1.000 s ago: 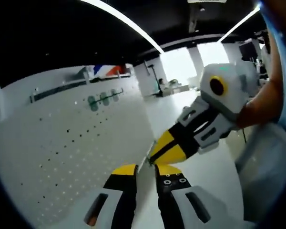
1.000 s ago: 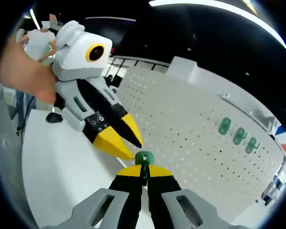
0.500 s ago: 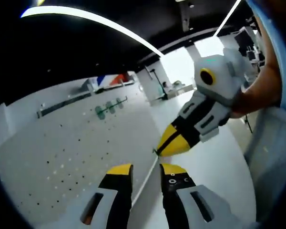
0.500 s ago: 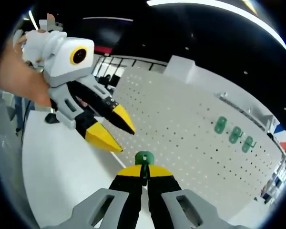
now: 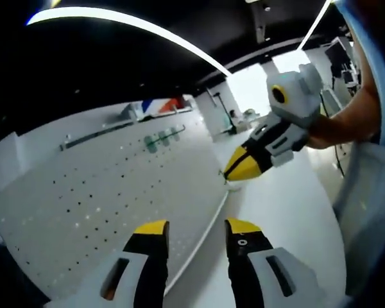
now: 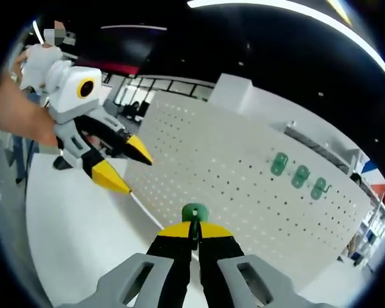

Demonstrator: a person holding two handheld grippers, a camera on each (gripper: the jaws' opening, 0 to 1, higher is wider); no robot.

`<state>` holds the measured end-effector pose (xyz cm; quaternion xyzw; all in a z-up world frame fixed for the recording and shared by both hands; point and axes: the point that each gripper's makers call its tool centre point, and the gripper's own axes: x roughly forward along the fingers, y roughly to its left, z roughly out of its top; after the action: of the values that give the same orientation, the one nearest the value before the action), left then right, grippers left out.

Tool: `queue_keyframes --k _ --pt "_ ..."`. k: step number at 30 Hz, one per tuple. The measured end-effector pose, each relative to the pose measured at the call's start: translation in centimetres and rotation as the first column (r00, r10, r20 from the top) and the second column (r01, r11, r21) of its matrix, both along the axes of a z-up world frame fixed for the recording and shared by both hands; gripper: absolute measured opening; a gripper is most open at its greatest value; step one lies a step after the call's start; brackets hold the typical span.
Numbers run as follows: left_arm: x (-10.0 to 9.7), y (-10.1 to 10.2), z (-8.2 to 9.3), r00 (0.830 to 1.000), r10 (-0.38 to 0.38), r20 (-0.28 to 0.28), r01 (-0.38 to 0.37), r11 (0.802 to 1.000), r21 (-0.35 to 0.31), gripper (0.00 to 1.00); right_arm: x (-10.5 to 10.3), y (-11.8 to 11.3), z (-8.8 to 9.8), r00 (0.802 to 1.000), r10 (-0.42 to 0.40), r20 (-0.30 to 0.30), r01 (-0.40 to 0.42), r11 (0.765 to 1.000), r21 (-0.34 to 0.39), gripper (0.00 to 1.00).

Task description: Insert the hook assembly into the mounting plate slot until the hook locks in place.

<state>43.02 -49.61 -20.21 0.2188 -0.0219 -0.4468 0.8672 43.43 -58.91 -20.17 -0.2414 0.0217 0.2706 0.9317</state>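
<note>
A large white pegboard mounting plate [image 6: 244, 173] stands upright ahead of both grippers, leaning back a little, its face dotted with rows of small holes; in the left gripper view the same mounting plate [image 5: 96, 192] stretches away ahead and to that gripper's left. It rests on a white tabletop [image 6: 70, 218], which spreads out below and beside the grippers. High on the plate, well ahead of the right gripper and off to its right, three green hooks [image 6: 299, 174] already hang in a row, likely showing how a seated hook should look. The right gripper [image 6: 194, 232] has its yellow-tipped jaws closed tight on the green hook assembly [image 6: 194, 212], whose rounded head pokes out just past the tips, pointing toward the plate. It seems to be held by its lower end so that the mounting end stays free to enter a slot. The hook is not yet touching the plate. The left gripper [image 5: 196, 228] holds nothing, its jaws parted with a clear gap between them. Seen from the right gripper view, the left gripper [image 6: 119, 168] hovers up and to the left, apart from the hook, probably kept back so the plate and hook stay unobstructed. A person's hand [image 6: 16, 109] grips its white body.
</note>
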Motion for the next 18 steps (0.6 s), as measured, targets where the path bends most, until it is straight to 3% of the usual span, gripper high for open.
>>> queue_keyframes --k 18 --pt "-0.1 1.9 0.8 0.999 0.038 -0.021 -0.039 0.996 -0.085 0.5 0.8 -3.6 1.5 0.996 -0.084 0.022 0.083 0.996 0.028 0.01"
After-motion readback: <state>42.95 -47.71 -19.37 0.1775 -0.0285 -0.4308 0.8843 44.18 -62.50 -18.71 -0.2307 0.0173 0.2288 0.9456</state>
